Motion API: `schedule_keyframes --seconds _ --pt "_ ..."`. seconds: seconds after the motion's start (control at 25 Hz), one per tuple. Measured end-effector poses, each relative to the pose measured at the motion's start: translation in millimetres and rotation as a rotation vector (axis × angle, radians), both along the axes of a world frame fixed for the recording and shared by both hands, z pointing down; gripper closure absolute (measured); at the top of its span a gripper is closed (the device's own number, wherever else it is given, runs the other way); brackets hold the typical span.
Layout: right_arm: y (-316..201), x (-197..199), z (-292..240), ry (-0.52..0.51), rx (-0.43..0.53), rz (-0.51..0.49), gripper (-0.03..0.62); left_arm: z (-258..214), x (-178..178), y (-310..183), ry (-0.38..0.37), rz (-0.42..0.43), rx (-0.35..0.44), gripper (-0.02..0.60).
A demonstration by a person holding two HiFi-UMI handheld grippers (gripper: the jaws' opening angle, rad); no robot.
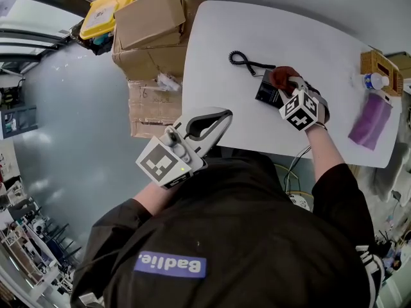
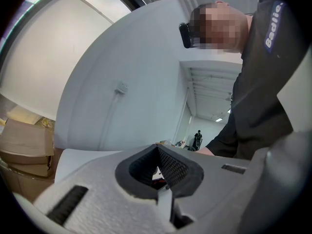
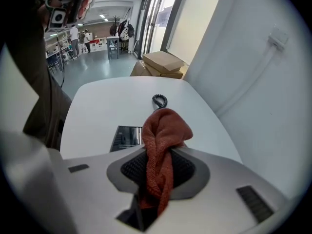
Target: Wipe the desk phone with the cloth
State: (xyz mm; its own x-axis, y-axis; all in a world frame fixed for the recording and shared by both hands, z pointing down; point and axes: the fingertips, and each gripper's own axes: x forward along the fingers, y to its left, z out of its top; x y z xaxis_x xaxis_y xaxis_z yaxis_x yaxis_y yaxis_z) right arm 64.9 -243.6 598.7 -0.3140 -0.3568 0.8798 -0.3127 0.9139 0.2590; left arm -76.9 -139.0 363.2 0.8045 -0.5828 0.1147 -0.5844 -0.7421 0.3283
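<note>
Over phone, cloth in right hand-held gripper

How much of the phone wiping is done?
Done: the red cloth is picked up, clamped in the right gripper. In hand: it sits at the desk phone's far edge, so wiping looks under way or about to start. Left: likely most of the phone; I can't tell how clean it is. The left gripper is shut and empty, held back.

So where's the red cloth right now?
The red cloth is squeezed in the right gripper, right of the middle in the head view, by the black desk phone on the white table.
</note>
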Motion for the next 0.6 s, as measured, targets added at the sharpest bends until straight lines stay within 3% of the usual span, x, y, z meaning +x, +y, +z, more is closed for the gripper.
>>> schedule_keyframes --seconds 0.32,0.6 --pt "56.8 -29.9 11.6 0.006 -0.079 -0.069 0.505 -2.0 -13.6 5.0 0.013 0.010 0.008 0.572" --pt "68.0 -49.8 18.5 -0.005 -0.149 -0.113 0.505 -1.7 -20.3 2.6 0.003 -0.005 0.013 0.572"
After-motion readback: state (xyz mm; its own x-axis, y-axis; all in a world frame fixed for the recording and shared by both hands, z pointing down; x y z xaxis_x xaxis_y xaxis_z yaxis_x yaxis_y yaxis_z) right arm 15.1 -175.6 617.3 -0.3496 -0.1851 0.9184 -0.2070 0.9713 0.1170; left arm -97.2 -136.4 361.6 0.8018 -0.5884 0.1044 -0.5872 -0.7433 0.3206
